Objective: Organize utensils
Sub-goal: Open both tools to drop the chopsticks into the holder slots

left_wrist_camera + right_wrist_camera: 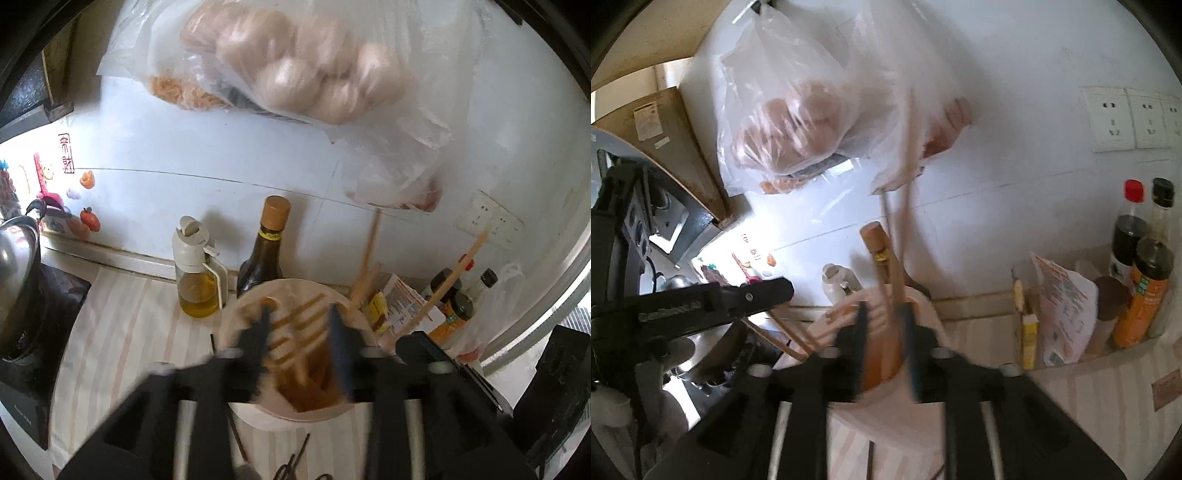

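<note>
In the left wrist view, the left gripper [301, 325] hovers over the mouth of the utensil holder [236, 321], fingers apart and clamped on nothing; a chopstick [447, 284] leans just right of the holder, so this hand should stay clear of the rim. In the right wrist view, the right gripper [884, 334] has fingers apart around chopsticks [905, 206] standing in the holder; a straight lift away without nudging them should suit best.

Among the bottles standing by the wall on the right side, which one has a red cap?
The dark-liquid bottle at the back has the red cap. The clear bottle beside it and the orange bottle in front both have black caps.
</note>
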A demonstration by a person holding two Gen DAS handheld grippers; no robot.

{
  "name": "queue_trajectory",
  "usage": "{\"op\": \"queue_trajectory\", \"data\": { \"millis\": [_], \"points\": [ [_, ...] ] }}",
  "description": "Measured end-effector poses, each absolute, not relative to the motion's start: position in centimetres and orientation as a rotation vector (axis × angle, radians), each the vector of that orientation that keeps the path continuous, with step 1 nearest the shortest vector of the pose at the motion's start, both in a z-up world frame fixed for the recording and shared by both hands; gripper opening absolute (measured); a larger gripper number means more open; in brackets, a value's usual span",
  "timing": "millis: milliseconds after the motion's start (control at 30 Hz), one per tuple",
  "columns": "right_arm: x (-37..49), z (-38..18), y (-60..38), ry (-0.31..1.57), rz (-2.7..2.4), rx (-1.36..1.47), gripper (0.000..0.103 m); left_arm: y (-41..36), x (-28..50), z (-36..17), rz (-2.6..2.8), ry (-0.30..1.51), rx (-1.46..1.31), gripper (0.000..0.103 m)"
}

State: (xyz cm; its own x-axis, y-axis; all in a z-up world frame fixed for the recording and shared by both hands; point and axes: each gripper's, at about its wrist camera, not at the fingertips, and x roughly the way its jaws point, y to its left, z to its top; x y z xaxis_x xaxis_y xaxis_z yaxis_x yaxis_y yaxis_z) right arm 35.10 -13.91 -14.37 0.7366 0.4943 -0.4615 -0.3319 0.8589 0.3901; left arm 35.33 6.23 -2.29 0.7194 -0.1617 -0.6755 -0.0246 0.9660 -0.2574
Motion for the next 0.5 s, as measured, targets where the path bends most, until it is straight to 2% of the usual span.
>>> {"op": "queue_trajectory", "data": {
  "millis": [33,67,100,167,233,300,400,500],
  "points": [
    [34.8,-14.1,-14.3,0.589,0.454,0.299,0.051,6.0,35.0,-1.9,-0.09,0.759,-0.258,0.074],
    [34.5,-13.8,-14.8,0.584,0.443,0.303,0.057,5.8,34.7,-1.6,-0.089,0.751,-0.255,0.094],
    [34.2,-13.5,-15.2,0.582,0.435,0.302,0.059,5.7,34.3,-1.0,-0.069,0.739,-0.246,0.102],
    [33.5,-12.8,-16.0,0.585,0.407,0.302,0.063,5.8,33.7,-0.1,-0.056,0.725,-0.242,0.103],
    [33.0,-12.1,-16.7,0.593,0.384,0.294,0.074,6.1,33.3,0.6,-0.036,0.723,-0.244,0.103],
    [32.4,-11.2,-16.9,0.606,0.343,0.251,0.08,6.6,32.6,1.5,0.002,0.708,-0.224,0.103],
    [31.6,-9.7,-16.1,0.627,0.291,0.146,0.102,7.4,31.0,2.5,0.09,0.683,-0.173,0.103],
    [30.7,-8.4,-14.8,0.642,0.249,0.043,0.103,7.7,29.8,2.6,0.143,0.686,-0.125,0.103]
  ]
}}
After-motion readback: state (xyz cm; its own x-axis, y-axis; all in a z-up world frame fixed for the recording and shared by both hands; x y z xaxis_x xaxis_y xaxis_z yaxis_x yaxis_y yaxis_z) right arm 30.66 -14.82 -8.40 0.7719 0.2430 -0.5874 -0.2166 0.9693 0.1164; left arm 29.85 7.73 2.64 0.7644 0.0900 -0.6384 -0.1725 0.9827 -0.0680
